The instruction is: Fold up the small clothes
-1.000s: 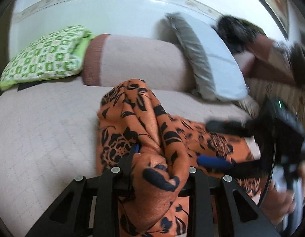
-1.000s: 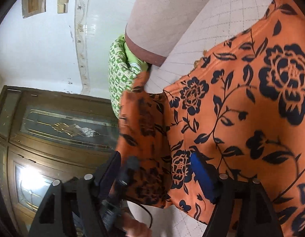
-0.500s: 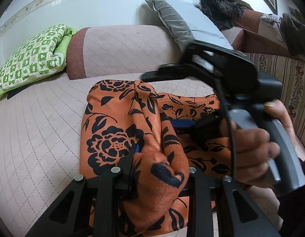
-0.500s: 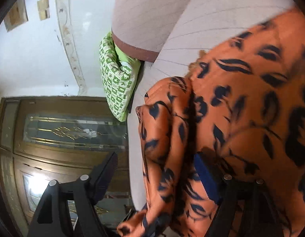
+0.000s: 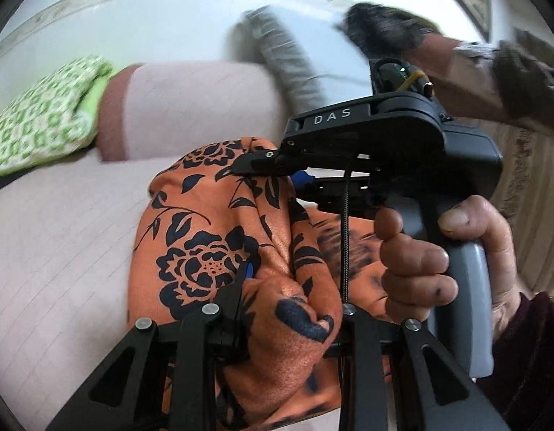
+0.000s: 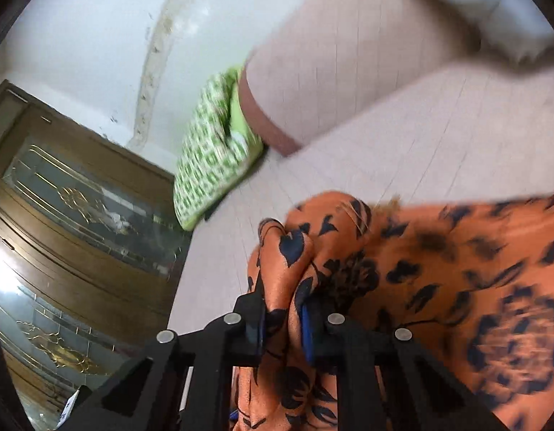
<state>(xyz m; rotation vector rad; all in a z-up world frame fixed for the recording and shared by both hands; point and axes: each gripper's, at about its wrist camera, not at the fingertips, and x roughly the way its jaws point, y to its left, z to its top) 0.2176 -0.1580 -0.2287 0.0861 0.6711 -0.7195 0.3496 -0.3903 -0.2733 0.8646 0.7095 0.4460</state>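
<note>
Nearest the left wrist camera, the left gripper [image 5: 291,309] pinches a thick bunched fold of the orange cloth with a dark navy flower print [image 5: 212,244], the fabric bulging up between its two black fingers. Just beyond it, the right gripper [image 5: 277,168] reaches in from the right side of that view, held by a bare hand [image 5: 446,251] wrapped round its grey handle, with a dark maroon sleeve [image 5: 528,352] at the wrist. Its tips bite into a raised ridge of the same cloth.

In the right wrist view, the right gripper [image 6: 282,323] has just been closing, and a narrow upright pleat of the orange cloth [image 6: 438,269] now stands clamped between its blue-lined pads [image 6: 307,330]. The rest of the cloth lies spread over the pale pink quilted bed cover [image 6: 402,136], to the right in that view.

Further back, a long pale pink bolster with a reddish-brown end band [image 5: 190,107] lies across the bed. Beside its banded end rests a green and white checked pillow [image 5: 40,118]. A grey and white pillow [image 5: 305,57], blurred, leans against the white wall [image 5: 151,18]. In the right wrist view a dark wooden door with gilt-patterned glass panes [image 6: 72,222] stands past the bed's edge.
</note>
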